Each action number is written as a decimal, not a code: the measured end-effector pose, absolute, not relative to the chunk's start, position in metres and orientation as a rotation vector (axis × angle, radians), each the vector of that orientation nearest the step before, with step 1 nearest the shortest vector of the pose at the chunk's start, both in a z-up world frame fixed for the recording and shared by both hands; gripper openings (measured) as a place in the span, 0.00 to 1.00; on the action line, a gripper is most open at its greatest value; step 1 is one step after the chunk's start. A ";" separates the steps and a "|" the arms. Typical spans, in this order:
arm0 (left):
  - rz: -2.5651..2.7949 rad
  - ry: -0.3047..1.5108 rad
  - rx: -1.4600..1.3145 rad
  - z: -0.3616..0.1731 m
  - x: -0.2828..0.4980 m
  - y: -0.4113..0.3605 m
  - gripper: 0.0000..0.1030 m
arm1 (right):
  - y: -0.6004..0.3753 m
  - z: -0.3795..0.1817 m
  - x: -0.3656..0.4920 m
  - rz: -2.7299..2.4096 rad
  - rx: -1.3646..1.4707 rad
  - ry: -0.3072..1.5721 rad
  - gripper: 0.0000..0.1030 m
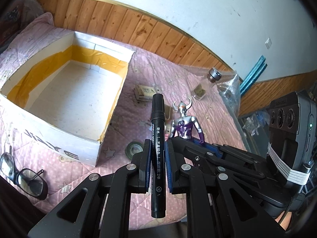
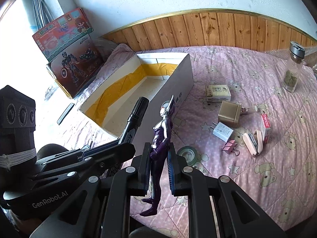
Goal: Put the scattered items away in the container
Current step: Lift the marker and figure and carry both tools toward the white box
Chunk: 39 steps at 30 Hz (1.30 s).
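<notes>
1. Two items are being carried at once: the left gripper (image 1: 157, 168) is clamping its pads on a black marker pen (image 1: 157, 150), which is standing upright between the jaws with its cap end pointing up.
2. The right gripper (image 2: 159, 168) is pinching a silver and purple toy figure (image 2: 158, 154) around the hips, with head up and feet hanging below the fingers.
3. Both tools are hovering side by side above the pink quilt (image 2: 267, 154), just short of the near corner of the white cardboard box (image 1: 65, 91).
4. The box is lying open, and nothing is showing on the part of its floor in view, so by my reading the tidying is only beginning.
5. Still waiting on the quilt are a tape roll (image 2: 187, 154), a pink binder clip (image 2: 229, 148), a pink stapler (image 2: 252, 142), a white plug adapter (image 2: 222, 133), a gold box (image 2: 229, 114), a small carton (image 2: 218, 93), a red and white packet (image 2: 265, 127) and a glass jar (image 2: 293, 69).
6. A pair of glasses (image 1: 21, 176) is lying near the box's front wall, also outside it.
7. Roughly nine or ten loose things are remaining, plus the two in the jaws.
</notes>
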<state>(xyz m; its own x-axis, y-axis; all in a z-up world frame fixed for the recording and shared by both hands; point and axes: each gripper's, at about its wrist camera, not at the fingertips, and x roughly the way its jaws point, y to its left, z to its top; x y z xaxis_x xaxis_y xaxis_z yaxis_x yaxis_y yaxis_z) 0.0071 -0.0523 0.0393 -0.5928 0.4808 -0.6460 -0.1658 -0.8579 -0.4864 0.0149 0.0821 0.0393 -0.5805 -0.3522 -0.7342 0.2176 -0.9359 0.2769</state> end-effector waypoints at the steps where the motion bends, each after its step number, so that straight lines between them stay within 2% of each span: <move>1: 2.457 -0.545 -1.157 0.040 0.006 -0.055 0.13 | 0.080 0.041 0.014 -2.529 1.221 -0.221 0.16; 25: 2.506 -0.651 -1.119 0.054 -0.007 -0.104 0.13 | 0.039 0.063 -0.013 -2.491 1.169 -0.146 0.16; 39: 2.516 -0.730 -1.132 0.047 -0.021 -0.132 0.13 | 0.029 0.064 -0.032 -2.460 1.172 -0.179 0.16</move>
<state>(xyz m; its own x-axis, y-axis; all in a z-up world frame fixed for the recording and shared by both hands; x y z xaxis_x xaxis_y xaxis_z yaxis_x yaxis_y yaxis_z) -0.0206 -0.1318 0.0474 -0.6508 0.4490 -0.6123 -0.0518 -0.8308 -0.5542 -0.0324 0.0292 0.0638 -0.5635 -0.4141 -0.7149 0.3061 -0.9084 0.2849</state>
